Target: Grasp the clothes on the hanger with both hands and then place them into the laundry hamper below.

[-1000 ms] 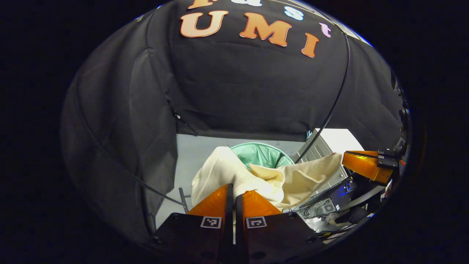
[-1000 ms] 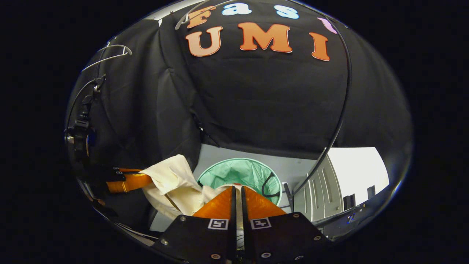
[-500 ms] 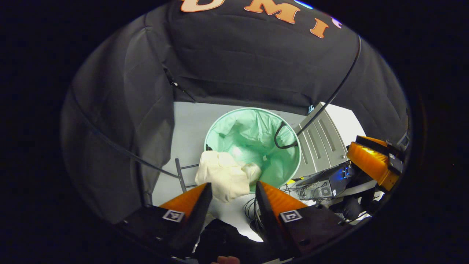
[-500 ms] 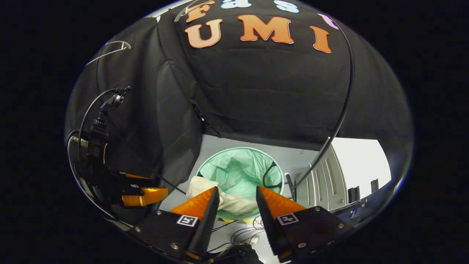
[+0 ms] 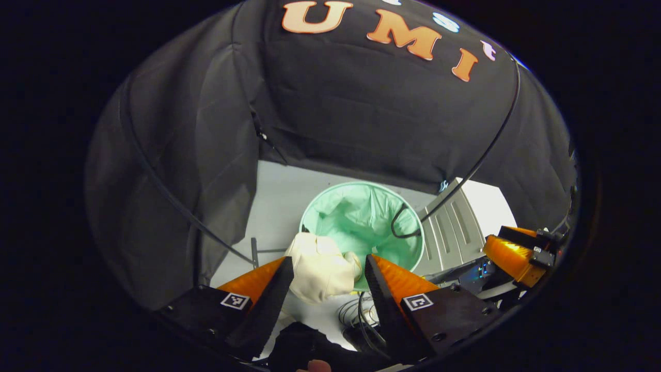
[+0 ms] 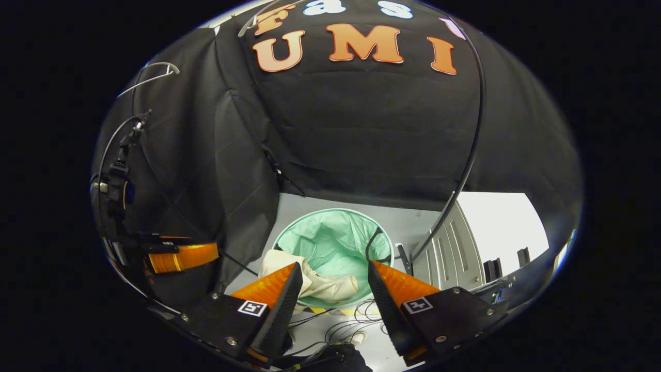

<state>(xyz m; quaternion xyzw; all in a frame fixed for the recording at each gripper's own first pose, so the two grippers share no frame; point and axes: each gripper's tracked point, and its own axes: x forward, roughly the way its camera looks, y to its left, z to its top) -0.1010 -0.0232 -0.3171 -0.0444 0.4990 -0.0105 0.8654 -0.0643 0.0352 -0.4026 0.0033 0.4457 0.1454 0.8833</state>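
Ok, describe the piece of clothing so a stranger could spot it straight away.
Find the round mint-green laundry hamper standing on the pale floor in front of the black cloth wall. The cream garment lies crumpled over its near rim, partly hanging outside. It is the only pale, soft fabric there; black cables lie beside it.

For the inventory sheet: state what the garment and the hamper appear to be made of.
Garment: looks like soft woven or knit fabric, cream, matte; it slumps in folds over the rim.
Hamper: seemingly thin fabric or mesh, pale green with a slight sheen; the walls crease inward below a round, stiff-looking rim.
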